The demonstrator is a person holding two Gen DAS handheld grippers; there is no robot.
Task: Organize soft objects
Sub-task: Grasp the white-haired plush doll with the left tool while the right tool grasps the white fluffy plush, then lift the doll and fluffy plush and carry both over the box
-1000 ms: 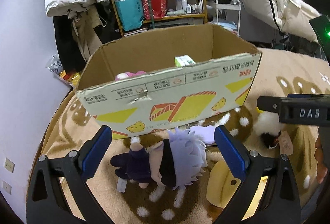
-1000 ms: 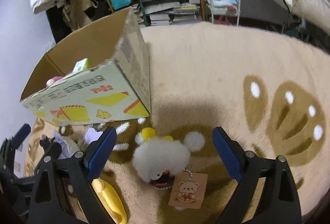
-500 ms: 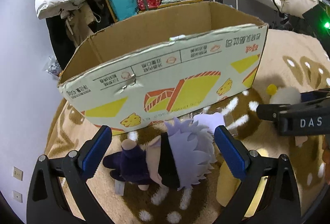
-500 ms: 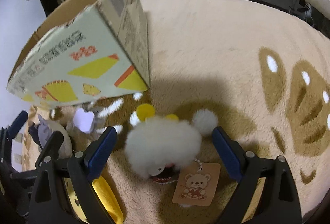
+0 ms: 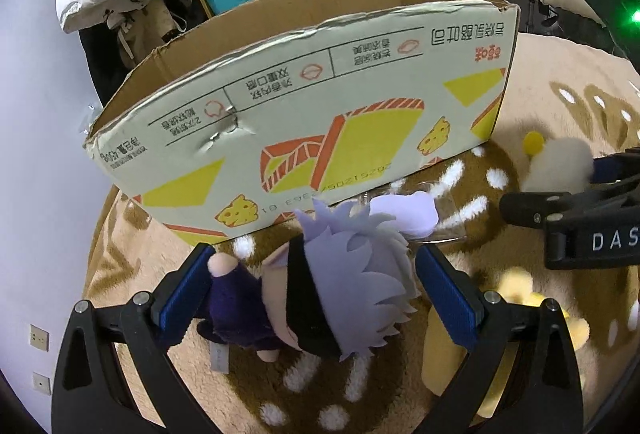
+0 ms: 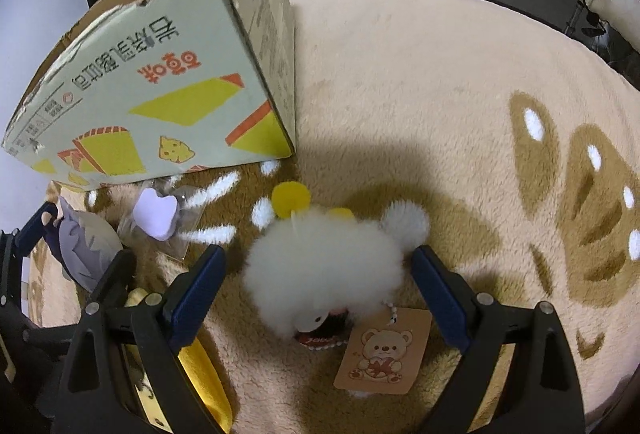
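Both grippers lower; two plush toys (image 5: 340, 294) straddled

I can read "DAS" in white on the right gripper (image 5: 592, 242), and upside-down Chinese print on the cardboard box (image 5: 320, 138).

Doll (image 5: 332, 290), white plush (image 6: 324, 266) on rug

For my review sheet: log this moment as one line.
left gripper: open, straddling white-haired doll | right gripper: open, straddling fluffy white plush | cardboard box: beyond both toys
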